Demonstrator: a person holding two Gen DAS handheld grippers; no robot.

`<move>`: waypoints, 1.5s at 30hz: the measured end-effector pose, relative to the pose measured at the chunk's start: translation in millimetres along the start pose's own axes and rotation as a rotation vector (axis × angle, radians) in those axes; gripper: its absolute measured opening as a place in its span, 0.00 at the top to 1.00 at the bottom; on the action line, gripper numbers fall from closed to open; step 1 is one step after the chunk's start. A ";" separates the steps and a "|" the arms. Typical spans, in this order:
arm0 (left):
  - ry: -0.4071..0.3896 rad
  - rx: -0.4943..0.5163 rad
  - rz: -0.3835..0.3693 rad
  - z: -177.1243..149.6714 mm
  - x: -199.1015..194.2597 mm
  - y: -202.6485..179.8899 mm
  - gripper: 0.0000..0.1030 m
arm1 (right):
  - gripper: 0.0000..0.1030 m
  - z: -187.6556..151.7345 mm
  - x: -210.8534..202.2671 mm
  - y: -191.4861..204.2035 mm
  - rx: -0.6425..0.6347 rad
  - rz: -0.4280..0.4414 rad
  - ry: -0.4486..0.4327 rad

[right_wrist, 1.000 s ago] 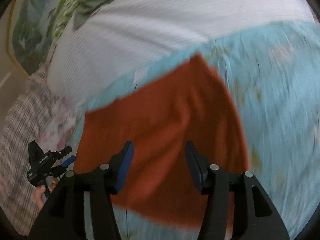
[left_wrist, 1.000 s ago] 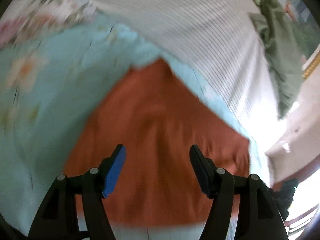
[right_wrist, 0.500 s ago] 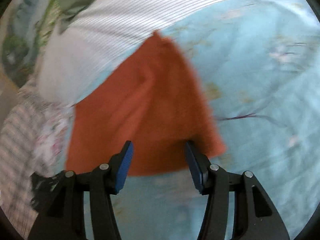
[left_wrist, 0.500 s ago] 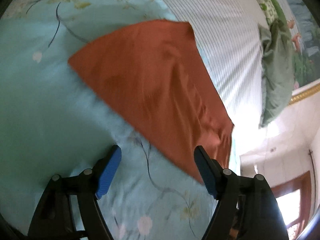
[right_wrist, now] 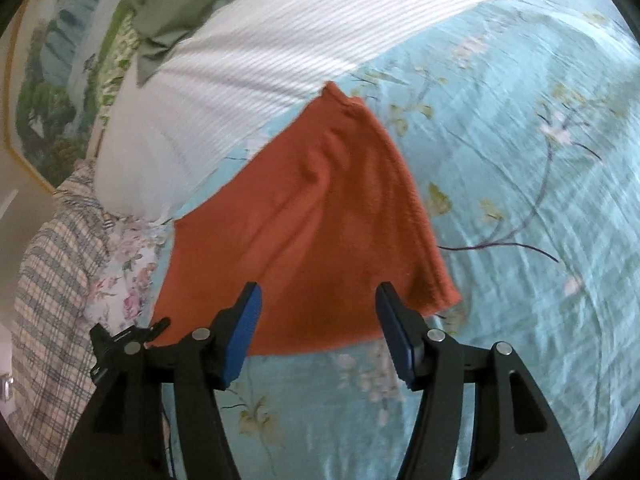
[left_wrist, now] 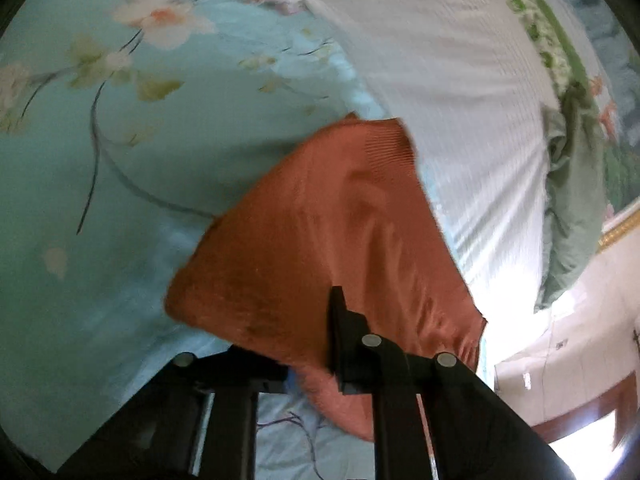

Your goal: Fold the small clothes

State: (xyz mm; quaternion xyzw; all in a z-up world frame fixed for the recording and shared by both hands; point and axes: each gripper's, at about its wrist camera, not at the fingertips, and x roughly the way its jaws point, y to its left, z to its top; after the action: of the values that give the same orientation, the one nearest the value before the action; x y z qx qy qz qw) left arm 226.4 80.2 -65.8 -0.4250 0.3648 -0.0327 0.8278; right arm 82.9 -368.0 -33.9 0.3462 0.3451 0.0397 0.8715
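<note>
A rust-orange cloth (left_wrist: 320, 220) lies spread on a light-blue floral bedsheet (left_wrist: 120, 200). My left gripper (left_wrist: 316, 344) is closing its jaws on the cloth's near edge, which bunches up between them and covers the left finger. In the right wrist view the same cloth (right_wrist: 312, 220) fans out ahead of my right gripper (right_wrist: 316, 320). Its jaws are opening, and the blue pads straddle the cloth's near hem without pressing on it. The left gripper (right_wrist: 132, 336) shows there as a black shape at the cloth's near left corner.
A white ribbed blanket (right_wrist: 280, 32) lies beyond the cloth, with a green pillow (right_wrist: 168, 8) behind it. A plaid cloth (right_wrist: 52, 280) hangs off the bed's left side. The floral sheet (right_wrist: 520, 200) stretches off to the right. A wall and a wooden door frame (left_wrist: 600, 400) stand beyond the bed.
My left gripper dropped onto the cloth's near edge and went from wide open to shut on it. My right gripper slid back to the near hem and its jaws widened slightly.
</note>
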 end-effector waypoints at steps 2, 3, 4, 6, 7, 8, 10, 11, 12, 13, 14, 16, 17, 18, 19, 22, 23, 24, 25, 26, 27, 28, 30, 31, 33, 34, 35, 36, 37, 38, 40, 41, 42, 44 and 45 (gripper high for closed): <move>-0.018 0.091 0.010 -3.5 -7.1 -21.4 0.92 | 0.41 2.8 0.4 4.0 -0.010 0.024 0.012; -0.022 0.131 0.002 -5.5 -8.7 -35.1 0.92 | 0.41 5.5 1.6 5.1 -0.014 0.031 0.019; -0.024 0.174 -0.014 -9.3 -10.9 -48.9 0.93 | 0.41 8.6 2.7 5.9 -0.017 0.047 0.027; -0.017 0.292 -0.025 -22.5 -11.2 -84.9 0.93 | 0.41 14.7 4.9 5.2 -0.008 0.082 0.039; -0.009 0.359 -0.027 -31.7 -8.6 -104.7 0.93 | 0.41 18.0 6.6 4.9 -0.004 0.091 0.048; 0.002 0.433 -0.034 -44.7 -5.9 -125.1 0.93 | 0.41 23.7 10.4 5.2 -0.006 0.101 0.065; 0.032 0.586 -0.033 -76.4 7.3 -162.8 0.93 | 0.40 32.1 16.8 5.2 0.002 0.138 0.088; 0.038 0.654 -0.013 -90.4 14.2 -175.6 0.93 | 0.39 38.4 23.4 5.6 0.009 0.161 0.110; 0.042 0.725 0.011 -106.1 20.5 -186.4 0.93 | 0.35 41.8 27.8 6.7 0.011 0.172 0.122; 0.044 0.800 0.038 -124.3 29.1 -195.6 0.94 | 0.31 47.1 34.4 7.4 0.012 0.184 0.139; 0.048 0.881 0.069 -144.0 39.3 -203.2 0.94 | 0.29 53.8 45.8 9.9 0.006 0.199 0.170; 0.046 1.009 0.128 -174.1 54.5 -208.3 0.94 | 0.25 62.0 65.2 12.7 0.006 0.234 0.226; 0.041 1.077 0.173 -189.8 62.0 -207.9 0.94 | 0.25 65.4 76.6 13.6 0.013 0.243 0.253; 0.033 1.122 0.202 -200.0 66.1 -206.7 0.94 | 0.23 68.2 87.7 15.1 0.015 0.244 0.277; 0.022 1.165 0.225 -208.4 69.2 -205.5 0.94 | 0.23 70.7 99.0 17.6 0.013 0.237 0.300; 0.002 1.215 0.243 -216.2 69.1 -202.7 0.94 | 0.23 78.7 130.1 31.3 -0.026 0.215 0.343; -0.001 1.217 0.238 -215.6 66.5 -202.3 0.94 | 0.23 82.4 143.0 39.7 -0.047 0.227 0.356; -0.004 1.219 0.235 -214.6 64.4 -202.7 0.94 | 0.23 84.7 152.6 45.8 -0.059 0.231 0.364; -0.006 1.222 0.233 -214.1 63.4 -203.1 0.94 | 0.23 86.6 161.6 51.9 -0.073 0.229 0.371; -0.008 1.226 0.231 -212.7 63.6 -205.8 0.94 | 0.23 89.1 174.6 61.4 -0.096 0.223 0.381; -0.010 1.231 0.229 -213.4 63.5 -207.8 0.94 | 0.24 90.6 182.8 67.6 -0.112 0.223 0.383; -0.010 1.238 0.223 -213.0 59.8 -209.1 0.94 | 0.36 92.3 190.1 72.4 -0.123 0.230 0.386; -0.005 1.254 0.209 -216.6 54.3 -212.1 0.95 | 0.68 96.5 204.4 79.5 -0.128 0.242 0.406; -0.012 1.267 0.200 -218.9 49.3 -217.7 0.95 | 0.79 99.4 204.9 84.3 -0.142 0.234 0.406; -0.011 1.270 0.167 -220.5 43.2 -228.3 0.95 | 0.81 107.2 189.9 89.8 -0.192 0.251 0.369; -0.008 1.263 0.140 -220.8 38.9 -235.4 0.95 | 0.82 111.9 179.5 91.6 -0.214 0.261 0.344; 0.000 1.248 0.105 -221.1 35.5 -242.8 0.95 | 0.82 119.4 162.4 92.5 -0.243 0.270 0.307; 0.019 1.227 0.057 -221.1 33.9 -250.3 0.95 | 0.83 124.4 152.0 90.6 -0.256 0.272 0.287; 0.040 1.206 0.016 -222.8 34.1 -256.6 0.95 | 0.83 129.8 140.8 87.3 -0.268 0.269 0.267; 0.060 1.186 -0.016 -223.7 35.9 -261.2 0.95 | 0.83 137.1 126.8 79.4 -0.280 0.257 0.244; 0.126 1.138 -0.095 -227.9 46.0 -270.7 0.95 | 0.84 145.1 113.4 64.0 -0.284 0.235 0.225; 0.146 1.124 -0.118 -231.5 50.1 -273.3 0.95 | 0.84 148.4 108.3 48.6 -0.272 0.205 0.220; 0.165 1.116 -0.139 -235.6 55.2 -275.3 0.95 | 0.84 149.8 106.2 36.7 -0.261 0.179 0.218; 0.223 1.102 -0.164 -247.4 70.6 -277.4 0.95 | 0.84 149.0 105.9 9.7 -0.226 0.126 0.224; 0.249 1.096 -0.164 -252.4 77.8 -277.2 0.95 | 0.84 147.3 107.6 0.9 -0.218 0.109 0.231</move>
State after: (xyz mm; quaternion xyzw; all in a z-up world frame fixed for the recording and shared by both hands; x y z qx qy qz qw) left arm 194.9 -296.1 -3.1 0.0469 0.3552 -0.3315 0.8728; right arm 257.3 -419.0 -18.1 0.2609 0.4174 0.1635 0.8550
